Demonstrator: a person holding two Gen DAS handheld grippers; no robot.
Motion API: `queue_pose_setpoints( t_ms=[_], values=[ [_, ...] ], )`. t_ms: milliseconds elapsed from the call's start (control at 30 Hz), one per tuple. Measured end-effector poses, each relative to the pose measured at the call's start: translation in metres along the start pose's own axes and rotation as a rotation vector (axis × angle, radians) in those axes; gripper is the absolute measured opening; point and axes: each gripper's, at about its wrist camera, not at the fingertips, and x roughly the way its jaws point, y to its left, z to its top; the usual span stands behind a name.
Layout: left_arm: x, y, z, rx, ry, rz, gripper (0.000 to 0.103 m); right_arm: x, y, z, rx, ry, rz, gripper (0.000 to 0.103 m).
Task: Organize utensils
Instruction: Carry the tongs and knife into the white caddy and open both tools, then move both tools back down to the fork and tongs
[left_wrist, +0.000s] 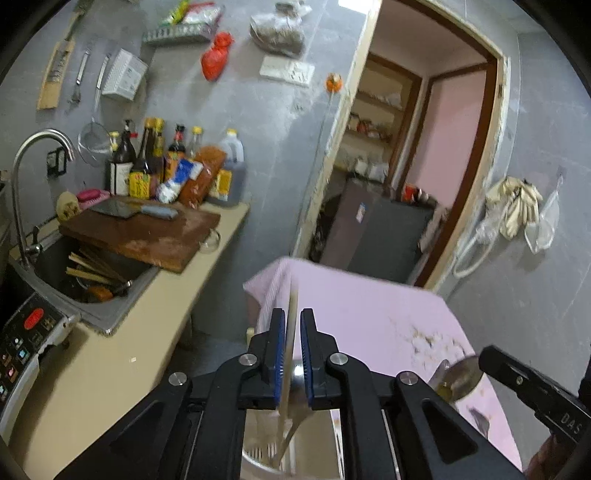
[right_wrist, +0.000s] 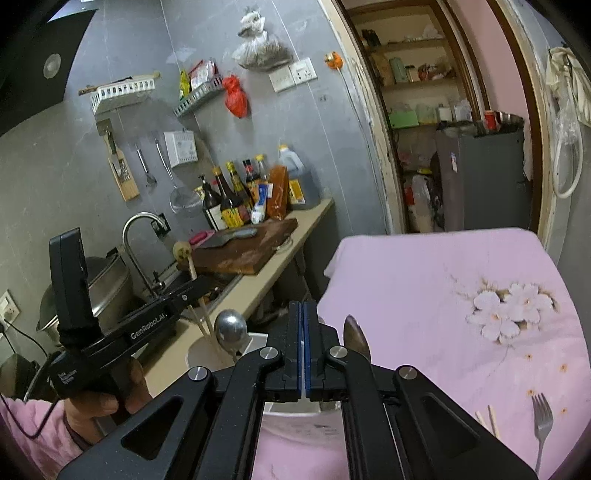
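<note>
Wooden chopsticks (left_wrist: 291, 332) pinched in left gripper (left_wrist: 293, 354), tips over white holder (right_wrist: 201, 354) | right gripper (right_wrist: 303, 354) jaws closed on spoon (right_wrist: 356, 338) | both to be lowered upright, released once inside.

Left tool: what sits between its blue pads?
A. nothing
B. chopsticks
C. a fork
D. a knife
B: pale chopsticks run up between the blue pads of the left tool, their lower ends reaching down into the white holder.
</note>
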Motion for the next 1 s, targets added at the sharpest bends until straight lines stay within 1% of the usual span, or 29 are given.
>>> queue_pose_setpoints(
  t_ms=[33, 100, 167, 200, 233, 267, 300, 333, 367, 400, 467, 533, 600, 633, 700, 733, 833, 900, 1000],
  values=[
    [-0.002, 0.0, -0.001, -0.004, 0.01, -0.009, 0.009, -0.002, -0.001, -0.001, 0.004, -0.001, -0.004, 0.002],
    [-0.006, 0.0, -0.003, -0.009, 0.017, -0.022, 0.015, -0.008, -0.003, -0.002, 0.007, -0.011, -0.013, 0.002],
    [-0.012, -0.001, -0.003, -0.018, 0.021, -0.035, 0.035, -0.014, -0.004, 0.0, 0.011, -0.025, -0.023, 0.002],
    [-0.015, -0.002, -0.003, -0.026, 0.014, -0.042, 0.04, -0.02, -0.006, 0.001, 0.013, -0.037, -0.036, 0.002],
    [-0.02, -0.004, -0.003, -0.035, 0.001, -0.048, 0.048, -0.024, -0.007, 0.002, 0.013, -0.046, -0.045, 0.002],
    [-0.023, -0.006, -0.002, -0.037, -0.006, -0.05, 0.053, -0.028, -0.009, 0.002, 0.011, -0.056, -0.056, 0.004],
    [-0.026, -0.009, -0.001, -0.035, -0.011, -0.05, 0.055, -0.034, -0.011, 0.003, 0.008, -0.066, -0.072, 0.009],
    [-0.028, -0.013, 0.0, -0.03, -0.015, -0.05, 0.059, -0.04, -0.014, 0.003, 0.008, -0.079, -0.089, 0.014],
    [-0.032, -0.018, 0.001, -0.023, -0.024, -0.048, 0.065, -0.046, -0.017, 0.003, 0.009, -0.091, -0.099, 0.029],
    [-0.036, -0.023, 0.001, -0.019, -0.035, -0.046, 0.068, -0.055, -0.021, 0.003, 0.011, -0.114, -0.109, 0.042],
    [-0.044, -0.035, 0.001, -0.012, -0.063, -0.047, 0.084, -0.07, -0.028, 0.002, 0.005, -0.139, -0.136, 0.045],
    [-0.049, -0.046, 0.0, -0.002, -0.076, -0.048, 0.089, -0.081, -0.033, 0.003, -0.007, -0.147, -0.159, 0.046],
    [-0.053, -0.061, -0.004, 0.017, -0.087, -0.047, 0.093, -0.097, -0.04, 0.002, -0.016, -0.162, -0.178, 0.055],
    [-0.056, -0.07, -0.007, 0.033, -0.097, -0.045, 0.096, -0.104, -0.044, 0.001, -0.019, -0.171, -0.187, 0.058],
    [-0.061, -0.085, -0.013, 0.058, -0.112, -0.043, 0.099, -0.12, -0.053, -0.002, -0.026, -0.187, -0.212, 0.071],
    [-0.062, -0.092, -0.016, 0.069, -0.115, -0.043, 0.1, -0.126, -0.057, -0.004, -0.028, -0.192, -0.223, 0.073],
    [-0.066, -0.116, -0.029, 0.103, -0.117, -0.042, 0.101, -0.148, -0.074, -0.008, -0.031, -0.204, -0.263, 0.08],
    [-0.069, -0.132, -0.039, 0.124, -0.122, -0.04, 0.101, -0.161, -0.086, -0.012, -0.036, -0.216, -0.293, 0.088],
    [-0.069, -0.153, -0.053, 0.151, -0.113, -0.038, 0.101, -0.175, -0.101, -0.014, -0.043, -0.218, -0.333, 0.095]
  ],
)
